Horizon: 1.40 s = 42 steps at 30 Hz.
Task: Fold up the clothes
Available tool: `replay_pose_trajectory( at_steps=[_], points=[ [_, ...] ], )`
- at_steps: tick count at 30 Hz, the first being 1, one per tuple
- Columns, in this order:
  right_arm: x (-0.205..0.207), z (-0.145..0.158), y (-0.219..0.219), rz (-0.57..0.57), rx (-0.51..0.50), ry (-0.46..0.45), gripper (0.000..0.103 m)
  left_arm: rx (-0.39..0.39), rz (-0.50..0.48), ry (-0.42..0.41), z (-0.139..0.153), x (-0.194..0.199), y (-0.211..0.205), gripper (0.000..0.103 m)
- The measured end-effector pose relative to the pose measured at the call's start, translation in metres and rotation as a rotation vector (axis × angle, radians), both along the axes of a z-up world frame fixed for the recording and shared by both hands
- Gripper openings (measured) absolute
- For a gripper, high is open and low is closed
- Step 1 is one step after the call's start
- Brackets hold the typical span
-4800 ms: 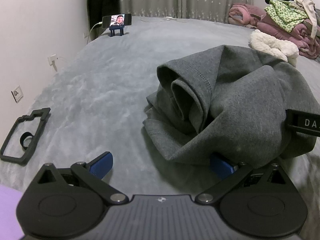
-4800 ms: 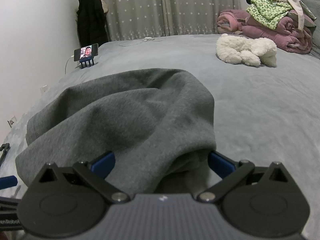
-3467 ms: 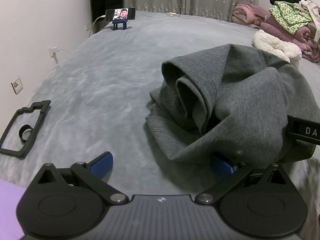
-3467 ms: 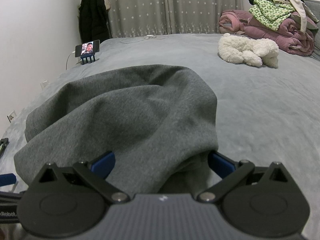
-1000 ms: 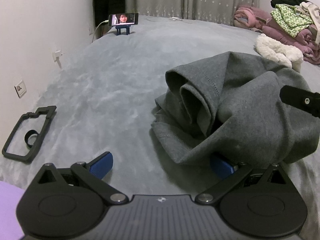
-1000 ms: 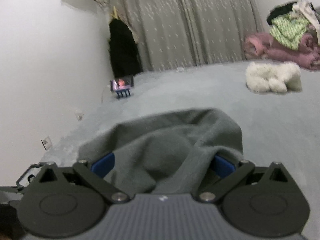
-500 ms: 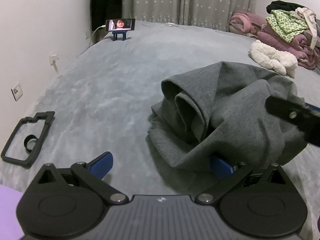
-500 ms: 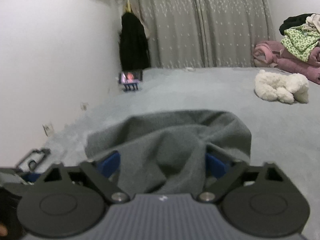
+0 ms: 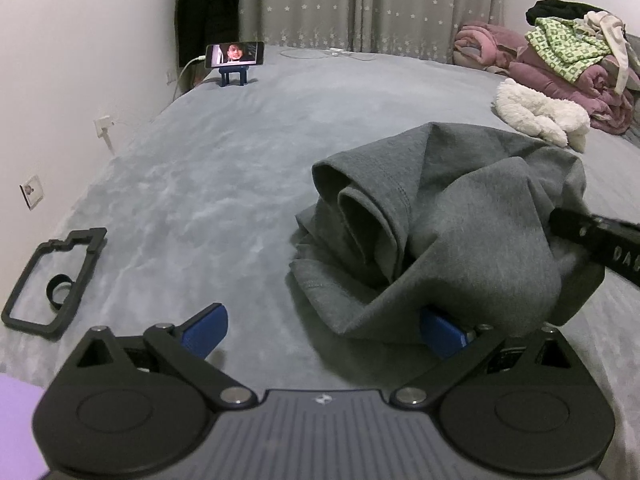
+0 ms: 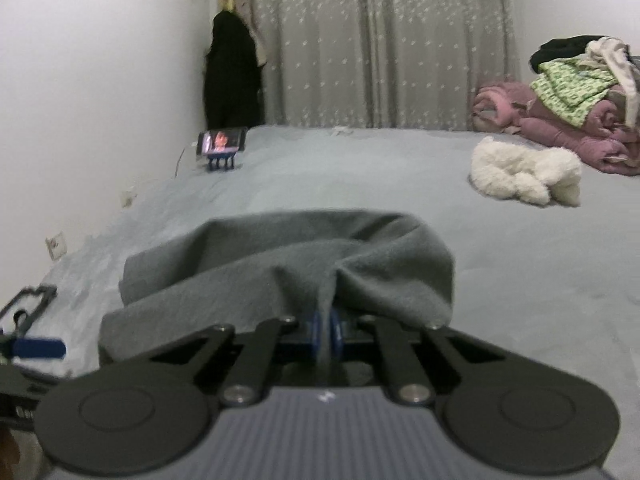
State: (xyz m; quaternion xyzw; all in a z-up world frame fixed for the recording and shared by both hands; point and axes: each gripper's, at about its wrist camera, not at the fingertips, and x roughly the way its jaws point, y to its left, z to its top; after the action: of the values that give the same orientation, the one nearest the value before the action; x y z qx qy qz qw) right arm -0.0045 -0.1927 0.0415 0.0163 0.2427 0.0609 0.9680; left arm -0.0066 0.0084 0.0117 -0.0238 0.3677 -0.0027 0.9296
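Note:
A crumpled grey sweatshirt point(image 9: 452, 216) lies bunched on the grey bed. My left gripper point(image 9: 320, 326) stands open at its near left edge; its right blue finger point(image 9: 442, 330) is tucked under a fold, the left finger point(image 9: 204, 326) lies on bare bed. In the right wrist view my right gripper point(image 10: 326, 330) is shut on a pinched fold of the grey sweatshirt point(image 10: 288, 264), which bunches up in front of it. The right gripper's black body point(image 9: 596, 240) pokes into the left wrist view at the right edge.
A phone on a blue stand point(image 9: 235, 56) sits at the far left of the bed point(image 9: 224, 168). A black frame with a ring point(image 9: 52, 280) lies near the left edge. A white fluffy garment point(image 9: 536, 114) and a pile of clothes and pink bedding point(image 9: 560, 52) lie far right.
My right gripper has shut on a fold of the sweatshirt; half a second ago its fingers were still apart around the cloth. The left gripper has stayed open in place.

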Motion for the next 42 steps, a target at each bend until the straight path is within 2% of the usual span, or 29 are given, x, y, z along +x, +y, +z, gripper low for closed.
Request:
replay_pose_trajectory(
  at_steps=[4,11,17,21,23,25,26,29,30,31,35,38,39,40,41,42],
  points=[
    [-0.009,0.009,-0.005,-0.071,-0.046,-0.078,0.007,-0.005,-0.016,-0.003,0.001,-0.002,-0.003,0.097],
    [-0.014,0.018,-0.015,-0.121,-0.046,-0.132,0.007,-0.016,-0.011,0.000,0.002,-0.001,-0.002,0.097],
    [-0.003,0.014,-0.023,-0.172,-0.061,-0.081,0.010,-0.014,-0.005,0.013,0.000,0.001,-0.001,0.097],
    [0.004,0.007,-0.027,-0.189,-0.070,-0.045,0.027,-0.033,0.005,0.019,0.002,0.002,0.006,0.097],
    [0.002,0.007,-0.027,-0.181,-0.061,-0.054,0.035,-0.048,0.014,0.016,0.005,0.003,0.011,0.091],
    [-0.001,0.009,-0.025,-0.163,-0.045,-0.081,0.052,-0.068,0.021,0.013,0.008,0.004,0.018,0.087],
    [-0.004,0.011,-0.024,-0.149,-0.040,-0.098,0.055,-0.080,0.026,0.012,0.010,0.005,0.022,0.086],
    [-0.010,0.015,-0.015,-0.082,-0.050,-0.143,0.065,-0.119,0.050,0.011,0.013,0.006,0.034,0.086],
    [-0.011,0.014,-0.009,-0.037,-0.055,-0.142,0.074,-0.132,0.060,0.010,0.014,0.007,0.037,0.086],
    [-0.012,0.013,-0.003,0.030,-0.056,-0.134,0.077,-0.143,0.070,0.008,0.016,0.007,0.041,0.086],
    [-0.018,0.005,0.029,0.276,-0.093,-0.103,0.078,-0.153,0.109,0.002,0.017,0.011,0.052,0.086],
    [-0.023,-0.004,0.055,0.378,-0.185,-0.081,0.078,-0.156,0.130,0.017,0.013,0.014,0.057,0.086],
    [-0.023,-0.009,0.063,0.390,-0.229,-0.070,0.072,-0.157,0.134,0.021,0.012,0.015,0.058,0.086],
    [-0.023,-0.015,0.070,0.394,-0.278,-0.058,0.059,-0.157,0.136,0.022,0.011,0.015,0.058,0.086],
    [-0.022,-0.020,0.076,0.390,-0.325,-0.049,0.050,-0.158,0.137,0.022,0.011,0.015,0.058,0.086],
    [-0.021,-0.023,0.081,0.383,-0.363,-0.041,0.032,-0.158,0.137,0.022,0.011,0.015,0.059,0.086]
  ],
)
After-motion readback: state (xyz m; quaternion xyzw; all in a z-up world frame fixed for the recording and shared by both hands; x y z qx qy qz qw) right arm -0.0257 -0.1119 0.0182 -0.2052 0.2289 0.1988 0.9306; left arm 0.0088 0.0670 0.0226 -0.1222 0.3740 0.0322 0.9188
